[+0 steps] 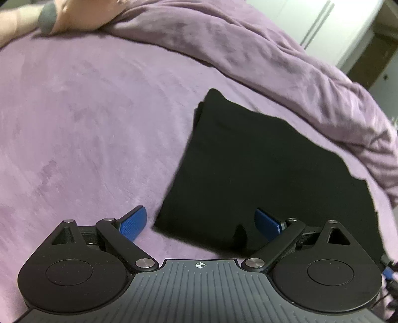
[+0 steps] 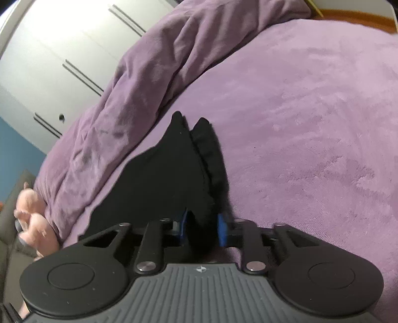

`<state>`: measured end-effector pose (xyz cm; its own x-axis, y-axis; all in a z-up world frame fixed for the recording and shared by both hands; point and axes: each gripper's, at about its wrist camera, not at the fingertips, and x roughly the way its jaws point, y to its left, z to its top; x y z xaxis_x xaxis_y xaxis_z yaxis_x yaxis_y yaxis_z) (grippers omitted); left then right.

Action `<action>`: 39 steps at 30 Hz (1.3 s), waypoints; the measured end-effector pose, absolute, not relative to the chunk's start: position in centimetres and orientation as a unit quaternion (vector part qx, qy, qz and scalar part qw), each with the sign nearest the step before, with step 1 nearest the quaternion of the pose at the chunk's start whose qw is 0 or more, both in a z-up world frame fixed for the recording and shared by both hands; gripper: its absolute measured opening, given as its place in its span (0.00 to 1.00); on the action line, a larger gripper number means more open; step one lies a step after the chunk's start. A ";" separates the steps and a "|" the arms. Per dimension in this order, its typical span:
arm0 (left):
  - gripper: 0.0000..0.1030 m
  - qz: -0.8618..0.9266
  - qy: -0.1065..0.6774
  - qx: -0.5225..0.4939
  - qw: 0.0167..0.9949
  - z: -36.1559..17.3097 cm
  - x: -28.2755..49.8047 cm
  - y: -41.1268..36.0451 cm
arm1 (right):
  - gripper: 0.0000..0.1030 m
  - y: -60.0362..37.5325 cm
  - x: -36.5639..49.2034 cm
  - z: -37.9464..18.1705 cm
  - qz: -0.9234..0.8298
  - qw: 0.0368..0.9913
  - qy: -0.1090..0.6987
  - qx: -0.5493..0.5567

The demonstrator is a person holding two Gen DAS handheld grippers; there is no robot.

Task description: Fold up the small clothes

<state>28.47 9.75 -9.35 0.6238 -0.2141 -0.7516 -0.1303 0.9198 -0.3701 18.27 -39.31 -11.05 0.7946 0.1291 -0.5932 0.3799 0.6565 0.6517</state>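
Observation:
A black garment [image 1: 261, 174] lies folded into a rough rectangle on the purple bed cover [image 1: 87, 124]. My left gripper [image 1: 199, 213] hovers over its near left corner, jaws wide open, nothing between the blue pads [image 1: 134, 223]. In the right wrist view the same black garment [image 2: 161, 179] runs away from the camera, one edge lifted into ruffled folds. My right gripper [image 2: 202, 223] is shut on that near edge, and the cloth fills the narrow gap between its blue pads [image 2: 221, 229].
A bunched purple duvet [image 1: 273, 62] [image 2: 149, 74] forms a ridge along the far side of the garment. White wardrobe doors [image 2: 62, 49] stand beyond it. A pink soft object [image 2: 32, 211] [image 1: 74, 17] rests at the duvet's end.

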 end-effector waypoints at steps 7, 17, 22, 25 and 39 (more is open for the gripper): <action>0.93 -0.033 0.433 -0.210 0.876 -9.8 29.0 10.0 | 0.10 -39.4 18.2 -10.9 -0.106 0.869 0.326 0.357; 0.79 -0.048 0.440 -0.234 0.866 -9.6 29.2 11.0 | 0.11 -37.2 17.6 -8.2 -0.165 0.906 0.311 0.236; 0.72 -0.067 0.427 -0.309 0.847 -10.3 29.4 12.6 | 0.14 -34.8 17.7 -5.5 -0.087 0.927 0.264 0.250; 0.65 -0.069 0.421 -0.362 0.829 -11.0 29.9 13.4 | 0.14 -32.0 19.5 -4.8 -0.016 0.929 0.259 0.262; 0.59 -0.130 0.427 -0.412 0.794 -12.8 29.9 14.9 | 0.14 -16.5 26.1 -9.3 0.135 0.894 0.366 0.222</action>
<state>29.93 14.85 -12.84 0.6011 -0.5587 -0.5714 -0.1455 0.6266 -0.7657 26.11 -16.45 -9.28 0.6962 0.4040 -0.5933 -0.0789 0.8646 0.4962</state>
